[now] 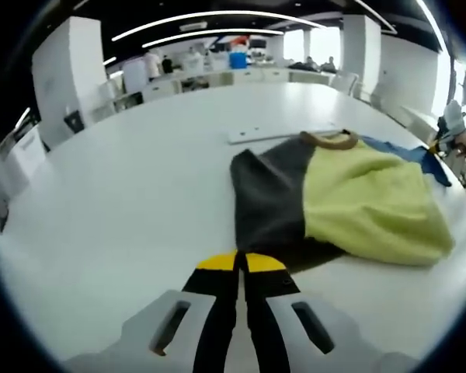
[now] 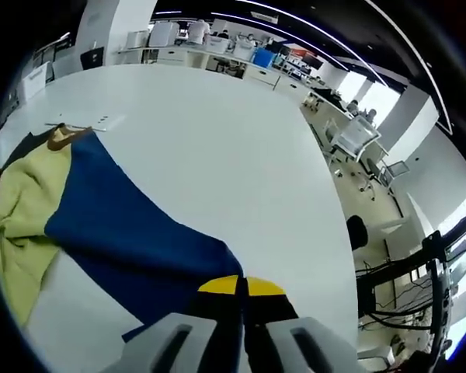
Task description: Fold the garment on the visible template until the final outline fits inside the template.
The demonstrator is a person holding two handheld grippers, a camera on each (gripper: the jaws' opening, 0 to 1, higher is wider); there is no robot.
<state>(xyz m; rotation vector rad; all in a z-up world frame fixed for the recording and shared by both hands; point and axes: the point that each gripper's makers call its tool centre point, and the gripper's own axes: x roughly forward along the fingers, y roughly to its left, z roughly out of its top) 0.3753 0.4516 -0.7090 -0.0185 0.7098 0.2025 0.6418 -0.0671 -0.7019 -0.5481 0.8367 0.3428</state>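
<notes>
The garment (image 1: 334,198) is lying on the white desk (image 1: 140,194), stretching away from both tools, and each tool is sitting at one near edge of it: the left tool (image 1: 241,263) at the dark panel, the right tool (image 2: 241,286) at the blue panel (image 2: 132,233). Both tools' jaws are pressed together on those edges, and I judge they are pinching cloth.

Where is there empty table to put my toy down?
Bare white table lies left of the garment, out to the far edge. More bare table lies beyond the blue panel. It is crowded right at the garment, where both grippers sit.
</notes>
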